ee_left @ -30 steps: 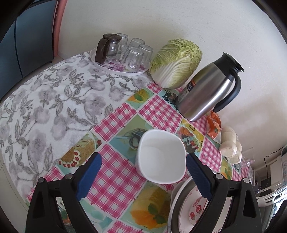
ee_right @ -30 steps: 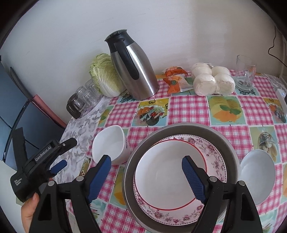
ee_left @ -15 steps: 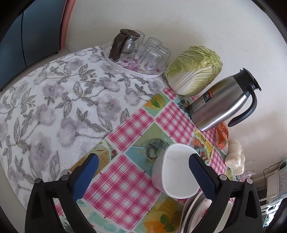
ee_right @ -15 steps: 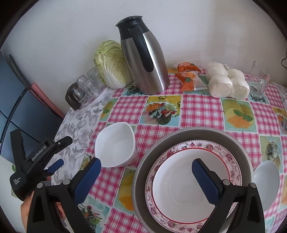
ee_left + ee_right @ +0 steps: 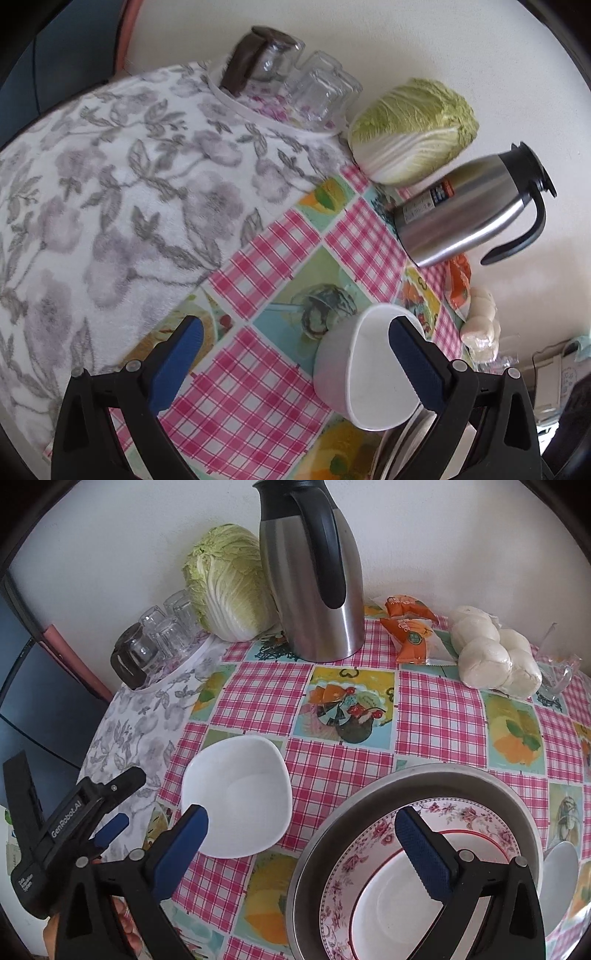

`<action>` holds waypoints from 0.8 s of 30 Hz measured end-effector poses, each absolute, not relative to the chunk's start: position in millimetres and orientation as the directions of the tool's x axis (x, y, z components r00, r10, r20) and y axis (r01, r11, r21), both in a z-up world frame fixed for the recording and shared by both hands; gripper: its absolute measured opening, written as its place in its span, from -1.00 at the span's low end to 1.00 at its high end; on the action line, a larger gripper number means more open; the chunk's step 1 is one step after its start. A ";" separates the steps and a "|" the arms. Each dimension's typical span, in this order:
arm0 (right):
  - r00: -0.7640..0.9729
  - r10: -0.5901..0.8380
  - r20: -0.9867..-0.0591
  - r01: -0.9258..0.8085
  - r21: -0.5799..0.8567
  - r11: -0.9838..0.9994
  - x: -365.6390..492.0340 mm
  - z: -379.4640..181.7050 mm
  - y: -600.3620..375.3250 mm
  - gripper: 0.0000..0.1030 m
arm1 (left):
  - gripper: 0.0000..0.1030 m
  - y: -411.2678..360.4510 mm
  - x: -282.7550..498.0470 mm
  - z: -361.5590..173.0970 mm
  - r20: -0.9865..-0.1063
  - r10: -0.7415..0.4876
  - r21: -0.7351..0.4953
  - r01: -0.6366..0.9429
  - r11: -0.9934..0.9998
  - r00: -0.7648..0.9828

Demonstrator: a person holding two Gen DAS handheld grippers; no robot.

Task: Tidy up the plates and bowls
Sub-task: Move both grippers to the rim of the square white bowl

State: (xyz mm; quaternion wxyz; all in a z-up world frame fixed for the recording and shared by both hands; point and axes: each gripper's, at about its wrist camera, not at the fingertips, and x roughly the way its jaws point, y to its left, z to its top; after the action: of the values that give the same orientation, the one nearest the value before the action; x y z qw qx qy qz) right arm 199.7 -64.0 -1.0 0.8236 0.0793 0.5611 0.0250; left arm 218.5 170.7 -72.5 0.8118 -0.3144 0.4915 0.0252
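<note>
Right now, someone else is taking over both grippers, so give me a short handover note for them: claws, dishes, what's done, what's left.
Left claw: open, empty, beside the white squarish ceramic bowl on the checked tablecloth.
Right claw: open, empty, between that bowl and the round metal basin.
In the basin: a floral-rimmed plate with a red-rimmed white plate on it.
A second white bowl sits on the cloth, right of the basin.
Done: two plates stacked in the basin.
Left: both bowls are outside it; probably take the squarish one next.
</note>
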 end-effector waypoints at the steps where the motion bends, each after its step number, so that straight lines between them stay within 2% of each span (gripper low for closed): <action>1: 0.357 0.127 -0.925 0.045 0.153 0.987 202.7 -5.3 -60.9 0.99 | 0.95 169.7 220.2 -75.1 -0.816 -0.278 -0.489 -0.347 0.800 0.507; 7: 0.327 0.106 -0.939 0.031 0.123 0.992 211.6 -27.7 -46.2 0.95 | 0.95 170.4 227.0 -90.2 -0.806 -0.347 -0.539 -0.354 0.764 0.479; 11: 0.300 0.091 -0.950 0.035 0.106 0.994 217.8 -40.5 -42.7 0.67 | 0.94 167.2 231.4 -92.9 -0.800 -0.367 -0.548 -0.331 0.768 0.474; 16: 0.307 0.056 -0.950 0.032 0.069 0.997 221.9 -45.3 -39.3 0.54 | 0.89 157.2 237.9 -96.9 -0.795 -0.391 -0.556 -0.299 0.776 0.464; 19: 0.312 0.060 -0.948 0.024 0.071 0.997 224.9 -44.7 -38.6 0.37 | 0.71 149.3 241.5 -103.1 -0.796 -0.412 -0.562 -0.287 0.776 0.443; 20: 0.310 0.066 -0.948 0.014 0.074 0.997 225.9 -44.6 -37.6 0.35 | 0.62 147.0 242.6 -105.3 -0.798 -0.417 -0.562 -0.285 0.777 0.436; 24: 0.301 0.049 -0.953 0.001 0.051 0.999 228.6 -46.1 -34.0 0.32 | 0.43 139.7 245.7 -114.9 -0.811 -0.421 -0.549 -0.281 0.787 0.405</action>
State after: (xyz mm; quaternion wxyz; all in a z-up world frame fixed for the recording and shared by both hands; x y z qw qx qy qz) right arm 228.6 -34.0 -46.1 0.8061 0.0208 0.5912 0.0149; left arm 245.7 139.7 -114.9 0.7736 -0.3230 0.5434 -0.0453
